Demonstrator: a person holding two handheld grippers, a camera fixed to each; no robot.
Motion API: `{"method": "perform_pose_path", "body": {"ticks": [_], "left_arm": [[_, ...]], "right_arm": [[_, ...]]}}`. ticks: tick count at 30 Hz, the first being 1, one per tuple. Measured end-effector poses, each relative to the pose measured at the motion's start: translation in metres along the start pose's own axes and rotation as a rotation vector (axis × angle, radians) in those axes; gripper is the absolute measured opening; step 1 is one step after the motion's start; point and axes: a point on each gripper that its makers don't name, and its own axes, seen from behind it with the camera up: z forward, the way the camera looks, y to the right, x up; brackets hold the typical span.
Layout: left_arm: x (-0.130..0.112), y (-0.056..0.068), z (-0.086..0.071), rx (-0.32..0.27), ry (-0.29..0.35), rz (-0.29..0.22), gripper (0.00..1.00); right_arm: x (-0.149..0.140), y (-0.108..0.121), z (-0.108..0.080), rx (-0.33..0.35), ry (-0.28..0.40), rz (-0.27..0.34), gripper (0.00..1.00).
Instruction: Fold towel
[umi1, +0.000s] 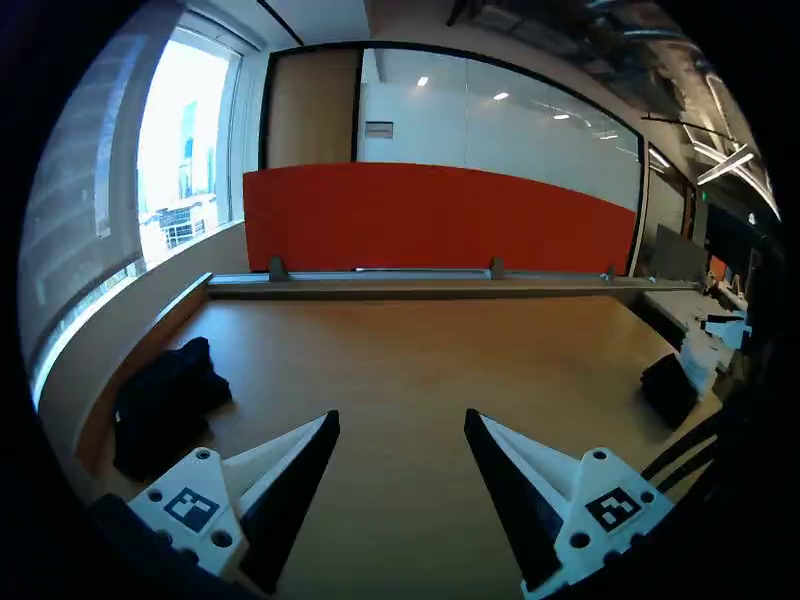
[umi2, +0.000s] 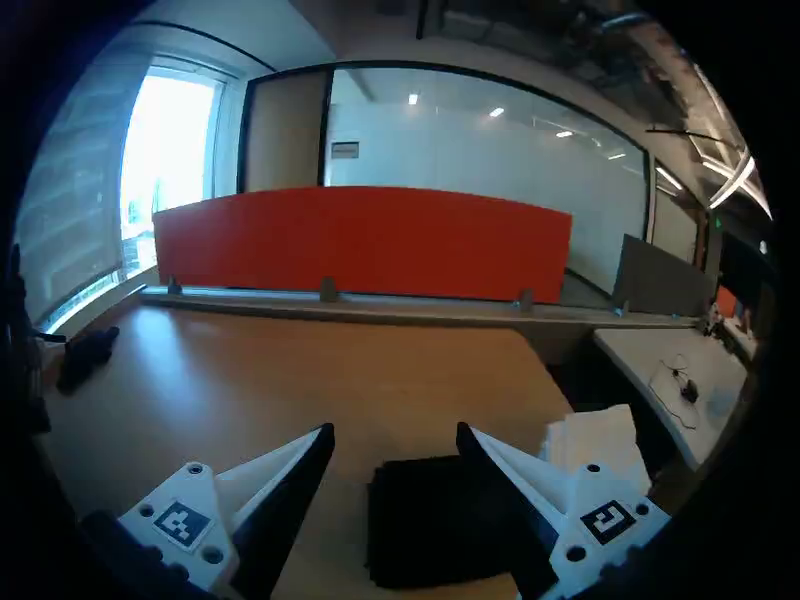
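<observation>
Left gripper (umi1: 401, 415): claw released, fingers spread wide over bare desk (umi1: 420, 350), grasping nothing. A dark crumpled heap (umi1: 165, 405) (cloth, by its look) lies at the desk's left edge.

Right gripper (umi2: 393, 428): claw likewise released and empty. A black folded towel (umi2: 440, 520) lies flat near the desk's near right corner, framed between the two fingers; contact cannot be confirmed. A white folded stack (umi2: 595, 435) sits just beside it at the right edge. A red partition (umi2: 360, 240) lines the far edge.

The desk (umi1: 420, 370) lies open between a dark heap (umi1: 165, 405) and a dark stack (umi1: 668, 388); an orange partition (umi1: 440, 215) walls the far edge.
</observation>
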Motion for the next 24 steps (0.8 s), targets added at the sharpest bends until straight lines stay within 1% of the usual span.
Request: {"method": "perform_pose_path", "body": {"ticks": [6, 12, 15, 18, 21, 24], "left_arm": [[0.017, -0.006, 0.006, 0.017, 0.067, 0.006, 0.93], [0.031, -0.011, 0.009, 0.035, 0.124, -0.006, 0.93], [0.04, -0.011, 0.009, 0.03, 0.159, -0.006, 0.93], [0.047, -0.011, 0.009, 0.028, 0.189, 0.006, 0.93], [0.051, -0.013, 0.01, 0.037, 0.204, 0.012, 0.93], [0.053, -0.014, 0.01, 0.044, 0.213, 0.012, 0.93]], "right_arm": [[0.028, -0.021, 0.003, 0.006, 0.082, 0.005, 0.95], [0.051, -0.028, 0.005, -0.022, 0.161, -0.007, 0.94], [0.055, -0.031, 0.007, -0.04, 0.177, -0.019, 0.94], [0.056, -0.037, 0.009, -0.04, 0.18, -0.037, 0.94], [0.057, -0.045, 0.01, -0.038, 0.188, -0.048, 0.94], [0.058, -0.053, 0.01, -0.033, 0.202, -0.04, 0.94]]}}
